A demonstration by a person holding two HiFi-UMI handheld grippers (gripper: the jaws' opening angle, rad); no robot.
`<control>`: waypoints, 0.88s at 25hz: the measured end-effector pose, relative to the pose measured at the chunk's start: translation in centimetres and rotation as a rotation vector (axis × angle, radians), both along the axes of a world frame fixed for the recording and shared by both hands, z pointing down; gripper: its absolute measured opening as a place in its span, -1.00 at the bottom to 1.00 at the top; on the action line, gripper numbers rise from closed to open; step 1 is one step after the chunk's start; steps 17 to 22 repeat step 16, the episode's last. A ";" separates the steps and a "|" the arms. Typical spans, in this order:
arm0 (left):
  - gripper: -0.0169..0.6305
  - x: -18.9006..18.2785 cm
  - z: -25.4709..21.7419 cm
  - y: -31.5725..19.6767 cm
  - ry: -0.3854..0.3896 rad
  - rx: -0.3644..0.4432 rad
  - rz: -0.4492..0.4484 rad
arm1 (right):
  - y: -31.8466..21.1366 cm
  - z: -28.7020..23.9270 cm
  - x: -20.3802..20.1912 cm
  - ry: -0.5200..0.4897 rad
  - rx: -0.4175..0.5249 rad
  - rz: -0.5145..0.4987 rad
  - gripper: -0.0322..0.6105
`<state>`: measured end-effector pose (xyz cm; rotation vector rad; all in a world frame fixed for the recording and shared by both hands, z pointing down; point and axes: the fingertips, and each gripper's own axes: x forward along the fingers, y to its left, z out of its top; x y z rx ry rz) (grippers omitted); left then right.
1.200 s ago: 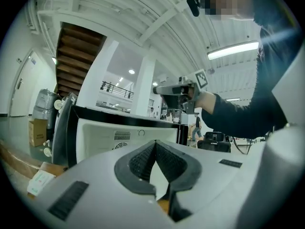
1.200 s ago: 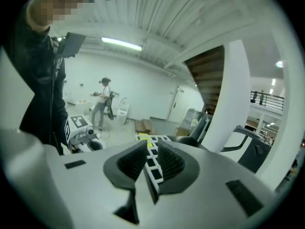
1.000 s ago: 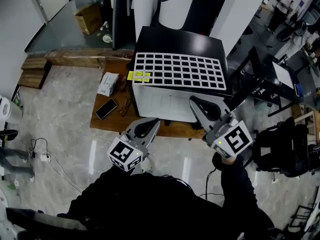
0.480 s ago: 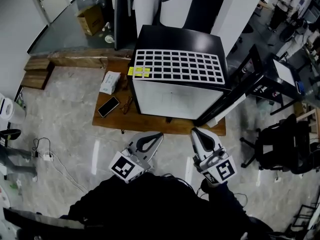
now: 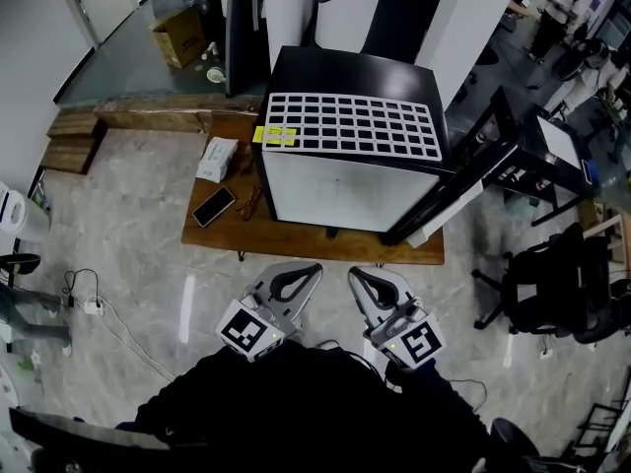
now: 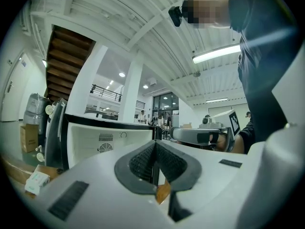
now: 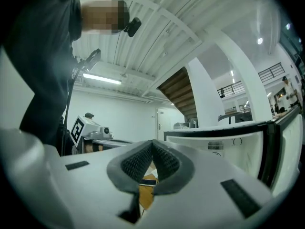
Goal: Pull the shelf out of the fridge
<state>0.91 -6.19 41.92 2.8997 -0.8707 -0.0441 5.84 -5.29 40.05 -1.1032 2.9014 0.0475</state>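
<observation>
On the pale, glossy floor [image 5: 128, 254] of an open workshop, a low brown wooden board [image 5: 296, 242] carried a small black fridge [image 5: 345, 190] with a white interior. Its black door [image 5: 449, 197] stood swung wide open to the person's right. The flat white wire-grid shelf [image 5: 350, 126] lay outside the cabinet, resting across the fridge's black top and covering most of it. A pair of yellow paper notes [image 5: 276, 136] sat at the shelf's front left corner.

Left of the fridge on the board lay a white tissue box [image 5: 215, 159], and nearer the board's front edge a dark phone [image 5: 212, 207]. A brown cardboard box [image 5: 177, 35] stood well behind, and a black office chair [image 5: 557, 284] waited off to the right.

A person in a dark top [image 5: 296, 412] stood well back from the board, holding both tools close to the body. The grey left gripper [image 5: 301, 277] pointed towards the fridge with its ribbed dark pads [image 6: 143, 162] pressed together and nothing between them. The grey right gripper [image 5: 367, 282] hung just beside it, the two nearly side by side. Its jaws were likewise fully closed on nothing. Neither tool touched the fridge or the shelf.
</observation>
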 end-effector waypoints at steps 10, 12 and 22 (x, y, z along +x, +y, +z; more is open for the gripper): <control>-0.93 -0.9 -0.3 0.0 -0.013 0.036 -0.018 | 0.2 0.9 -0.6 0.001 -0.032 -0.002 -0.88; -0.93 -0.9 -0.3 0.1 -0.008 0.012 -0.025 | 0.2 0.7 -0.7 -0.005 -0.031 -0.005 -0.88; -0.93 -0.9 -0.3 0.1 -0.009 0.014 -0.022 | 0.2 1.1 -0.5 0.010 -0.041 -0.003 -0.88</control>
